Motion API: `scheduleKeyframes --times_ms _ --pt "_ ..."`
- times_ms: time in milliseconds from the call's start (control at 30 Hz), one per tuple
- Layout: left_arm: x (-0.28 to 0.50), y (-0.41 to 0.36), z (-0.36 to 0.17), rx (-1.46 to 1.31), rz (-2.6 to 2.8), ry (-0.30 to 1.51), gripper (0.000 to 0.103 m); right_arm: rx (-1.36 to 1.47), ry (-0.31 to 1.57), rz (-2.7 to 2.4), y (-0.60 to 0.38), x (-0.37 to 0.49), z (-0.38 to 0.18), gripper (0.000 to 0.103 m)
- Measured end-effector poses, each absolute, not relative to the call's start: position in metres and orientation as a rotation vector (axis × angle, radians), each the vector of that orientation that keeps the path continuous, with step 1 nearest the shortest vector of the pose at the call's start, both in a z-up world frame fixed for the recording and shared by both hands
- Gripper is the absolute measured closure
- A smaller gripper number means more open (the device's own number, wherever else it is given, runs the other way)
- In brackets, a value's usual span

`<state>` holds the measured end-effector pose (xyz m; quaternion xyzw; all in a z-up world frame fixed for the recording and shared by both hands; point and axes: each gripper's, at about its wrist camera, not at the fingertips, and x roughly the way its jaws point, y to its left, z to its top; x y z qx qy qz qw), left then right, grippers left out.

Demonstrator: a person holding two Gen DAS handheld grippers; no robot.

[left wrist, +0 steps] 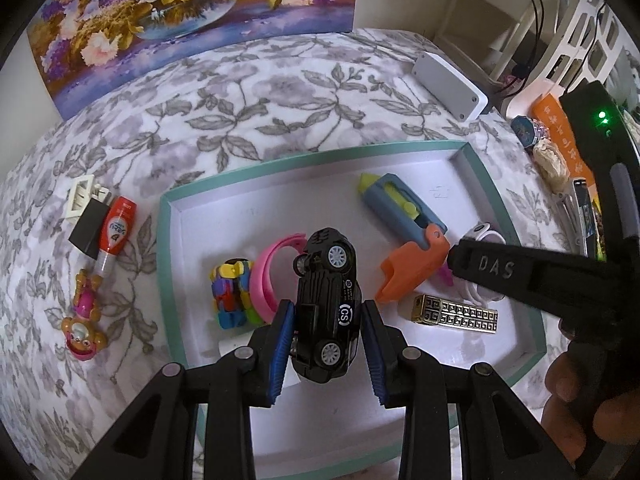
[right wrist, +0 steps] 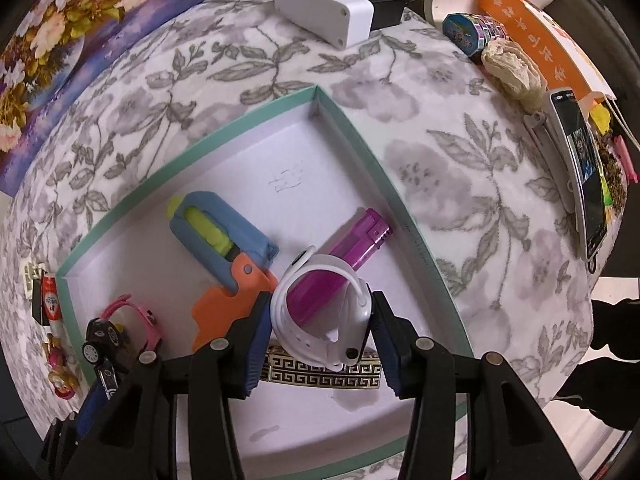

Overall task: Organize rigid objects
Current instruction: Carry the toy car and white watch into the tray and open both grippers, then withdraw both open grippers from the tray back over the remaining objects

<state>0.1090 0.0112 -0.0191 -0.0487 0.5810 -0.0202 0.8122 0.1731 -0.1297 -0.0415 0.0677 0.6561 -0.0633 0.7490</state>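
The black toy car (left wrist: 326, 308) sits between the left gripper (left wrist: 327, 350)'s blue pads over the teal-rimmed tray (left wrist: 168, 240), the pads close on either side but contact unclear; only this left wrist view shows the colourful block toy (left wrist: 232, 294). The right wrist view alone reveals a purple lighter (right wrist: 352, 248), while the right gripper (right wrist: 320, 344), angled down into the tray, brackets a white watch (right wrist: 320, 316), grip uncertain.

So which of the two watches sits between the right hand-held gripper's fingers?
The white watch; the pink watch lies apart, beside the black toy car.
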Motion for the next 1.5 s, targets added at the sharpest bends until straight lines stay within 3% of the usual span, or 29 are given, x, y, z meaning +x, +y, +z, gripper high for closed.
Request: scheduleKeyframes --times_ms 267,433,867,1067,1333,1400,1500 --pt "0.110 0.013 -0.018 -0.115 -0.048 1.247 0.066 0.129 1.423 -0.120 -0.122 0.173 -0.035 0.048" --pt "0.108 0.017 -0.010 -0.127 -0.042 1.228 0.056 0.150 1.361 -0.107 -0.119 0.169 -0.015 0.048" --pt "0.106 0.077 0.013 -0.277 0.063 1.172 0.049 0.116 1.310 -0.073 -0.105 0.164 0.001 0.048" --pt "0.100 0.127 0.023 -0.324 0.203 1.118 0.035 0.051 1.299 -0.044 -0.081 0.158 0.002 0.048" --pt "0.082 0.198 0.023 -0.457 0.368 1.085 0.025 -0.076 1.240 0.071 -0.024 0.140 0.012 0.048" --pt "0.076 0.211 0.024 -0.477 0.403 1.076 0.019 -0.104 1.233 0.109 -0.009 0.134 0.013 0.048" --pt "0.067 0.232 0.024 -0.509 0.460 1.058 0.018 -0.118 1.233 0.160 0.009 0.128 0.012 0.048"
